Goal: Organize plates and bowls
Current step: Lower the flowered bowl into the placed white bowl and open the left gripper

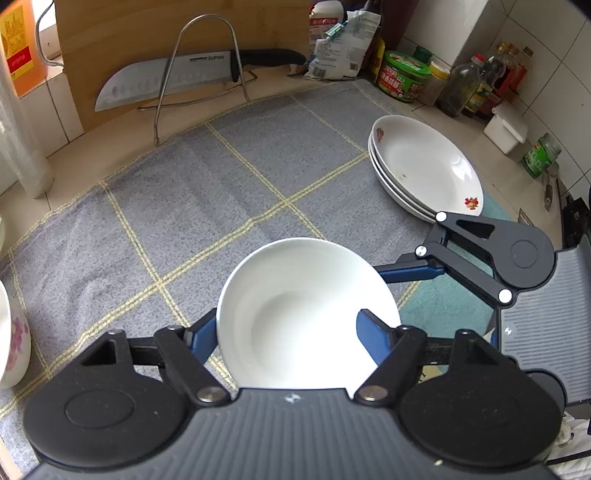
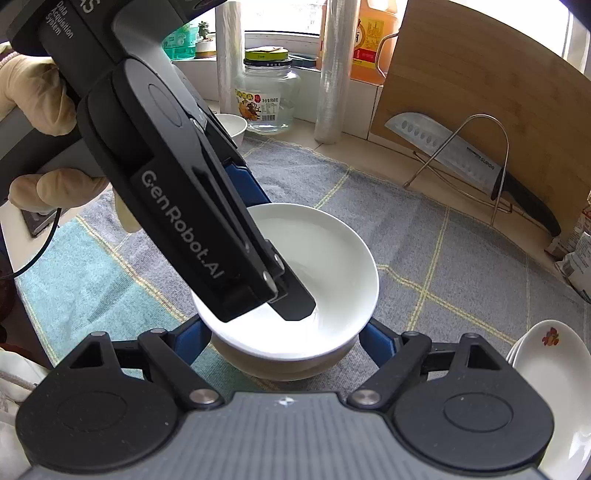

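A plain white bowl [image 1: 306, 314] sits low in the left wrist view, over the grey checked cloth [image 1: 184, 221]. My left gripper [image 1: 288, 332] is shut on the bowl's rim, one blue finger [image 1: 373, 338] inside and one outside. In the right wrist view the same bowl [image 2: 332, 266] lies between the fingers of my right gripper [image 2: 284, 343], which is open around it; whether the fingers touch it I cannot tell. The left gripper's body [image 2: 177, 192] reaches into the bowl from the upper left. A stack of shallow white flowered plates [image 1: 424, 166] lies at the right, also in the right wrist view [image 2: 554, 373].
A knife [image 1: 177, 77] rests on a wire rack [image 1: 207, 66] against a wooden cutting board [image 1: 147, 33] at the back. Jars and sauce bottles [image 1: 461, 77] line the back right wall. A flowered white bowl [image 1: 11, 332] stands at the left edge. A glass jar [image 2: 267, 96] stands by the window.
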